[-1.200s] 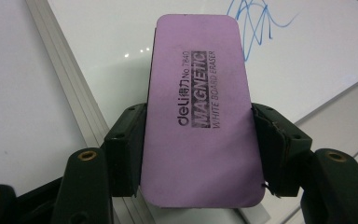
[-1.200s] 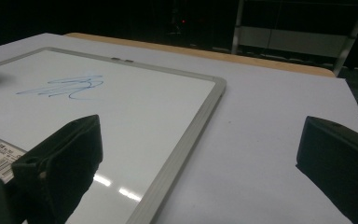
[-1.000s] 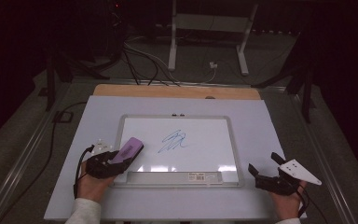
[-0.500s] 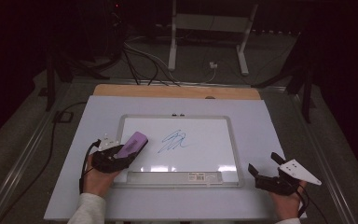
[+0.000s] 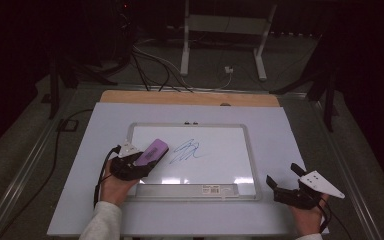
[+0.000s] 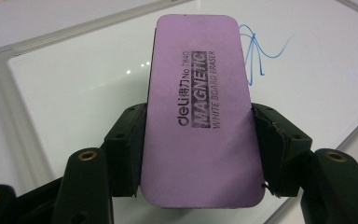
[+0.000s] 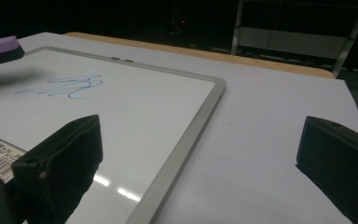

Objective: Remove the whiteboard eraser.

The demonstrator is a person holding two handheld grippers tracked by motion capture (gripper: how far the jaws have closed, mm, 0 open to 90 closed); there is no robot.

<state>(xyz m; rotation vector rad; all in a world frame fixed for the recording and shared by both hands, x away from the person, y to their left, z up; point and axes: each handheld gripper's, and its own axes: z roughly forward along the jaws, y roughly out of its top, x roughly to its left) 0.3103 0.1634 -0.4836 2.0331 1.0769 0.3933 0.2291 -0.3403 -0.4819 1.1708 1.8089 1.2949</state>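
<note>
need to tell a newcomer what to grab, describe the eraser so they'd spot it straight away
On the pale table top lies a silver-framed whiteboard with a blue scribble near its middle. At the board's left side, the left gripper is shut on a flat, round-cornered purple board eraser. It is the one purple thing there, printed MAGNETIC in black.

My left gripper (image 5: 147,156) is clamped on the purple eraser (image 5: 151,151), holding it over the whiteboard (image 5: 230,155), just left of the blue scribble (image 5: 187,150). My right gripper (image 5: 283,183) rests with jaws spread on the white table (image 5: 290,130), off the board's lower right corner.
</note>
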